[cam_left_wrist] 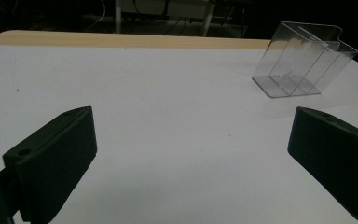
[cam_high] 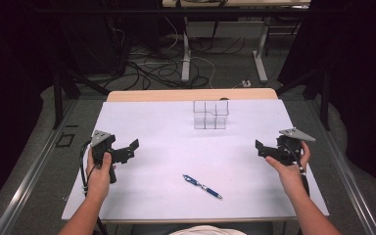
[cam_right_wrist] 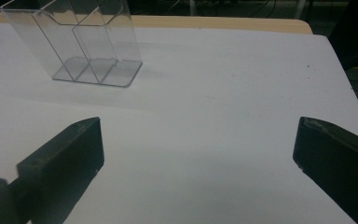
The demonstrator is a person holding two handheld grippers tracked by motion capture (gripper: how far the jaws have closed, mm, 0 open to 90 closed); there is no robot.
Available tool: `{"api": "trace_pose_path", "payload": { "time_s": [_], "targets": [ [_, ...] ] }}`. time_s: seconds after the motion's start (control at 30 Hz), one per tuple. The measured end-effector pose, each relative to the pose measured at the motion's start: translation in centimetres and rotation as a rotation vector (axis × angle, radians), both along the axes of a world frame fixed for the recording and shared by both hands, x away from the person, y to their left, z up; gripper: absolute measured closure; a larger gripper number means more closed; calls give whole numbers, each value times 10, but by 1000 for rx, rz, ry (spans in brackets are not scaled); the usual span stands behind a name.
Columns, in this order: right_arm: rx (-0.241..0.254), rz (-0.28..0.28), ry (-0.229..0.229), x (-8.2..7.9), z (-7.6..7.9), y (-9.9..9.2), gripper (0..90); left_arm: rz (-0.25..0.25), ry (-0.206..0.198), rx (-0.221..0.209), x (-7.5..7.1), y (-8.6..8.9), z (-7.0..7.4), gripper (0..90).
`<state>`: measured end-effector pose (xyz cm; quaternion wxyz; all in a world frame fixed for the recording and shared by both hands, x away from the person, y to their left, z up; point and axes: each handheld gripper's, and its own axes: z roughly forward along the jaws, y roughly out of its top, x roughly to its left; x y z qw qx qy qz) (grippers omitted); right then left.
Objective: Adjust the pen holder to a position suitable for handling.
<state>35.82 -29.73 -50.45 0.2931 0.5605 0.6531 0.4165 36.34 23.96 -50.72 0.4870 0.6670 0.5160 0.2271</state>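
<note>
Table [cam_high: 142, 196]: white top w/ a wood strip along the far edge, sits square in front of you. Clear plastic holder [cam_high: 210, 115] w/ several compartments stands upright near the far edge, approx centre; it shows again at upper right in the left gripper view [cam_left_wrist: 303, 63] and upper left in the right gripper view [cam_right_wrist: 81, 42]. Your left gripper [cam_high: 131, 149] is at the table's left side, jaws spread wide, nothing between them, pointing inward; white top between its jaws in its own view [cam_left_wrist: 191, 154]. Your right gripper [cam_high: 260, 148] mirrors it at the right side, jaws likewise wide apart and empty [cam_right_wrist: 198, 158]. Blue pen [cam_high: 202, 186] lies flat on the near-centre of the top, angled, between both grippers and well apart from each, untouched.
</note>
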Motion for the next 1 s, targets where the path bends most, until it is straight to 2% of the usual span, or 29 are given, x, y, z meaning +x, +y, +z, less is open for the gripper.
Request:
{"api": "trace_pose_path", "payload": {
  "time_s": [0.13, 0.17, 0.27, 0.37, 0.43, 0.57, 0.7, 0.87, 1.0],
  "targets": [
    [-10, 2, 26, 1, -1, 1, 46, 0, -1, 7, 0, -1, 0, 12],
    [2, -3, 26, 2, -2, 2, 59, -3, -2, 10, 0, -1, 0, 13],
    [-5, 8, 22, 5, -2, 3, 80, -6, 1, 16, -1, -1, 0, 18],
    [-15, 18, 18, 7, 0, 6, 137, -7, 2, 19, -2, -1, 1, 20],
    [-4, 21, 15, 8, 2, 9, 152, -8, 4, 21, -2, -1, 0, 21],
    [-10, 63, 4, 11, 3, 14, 221, -13, 6, 28, -3, -2, 0, 24],
    [-5, 110, 19, 17, 6, 21, 309, -11, 4, 26, -3, -1, 0, 23],
    [6, 127, 44, 28, 14, 31, 362, -7, 7, 20, -3, 0, 1, 24],
    [-17, 143, 56, 38, 22, 39, 395, -8, 10, 23, -3, 0, 0, 26]
  ]
}}
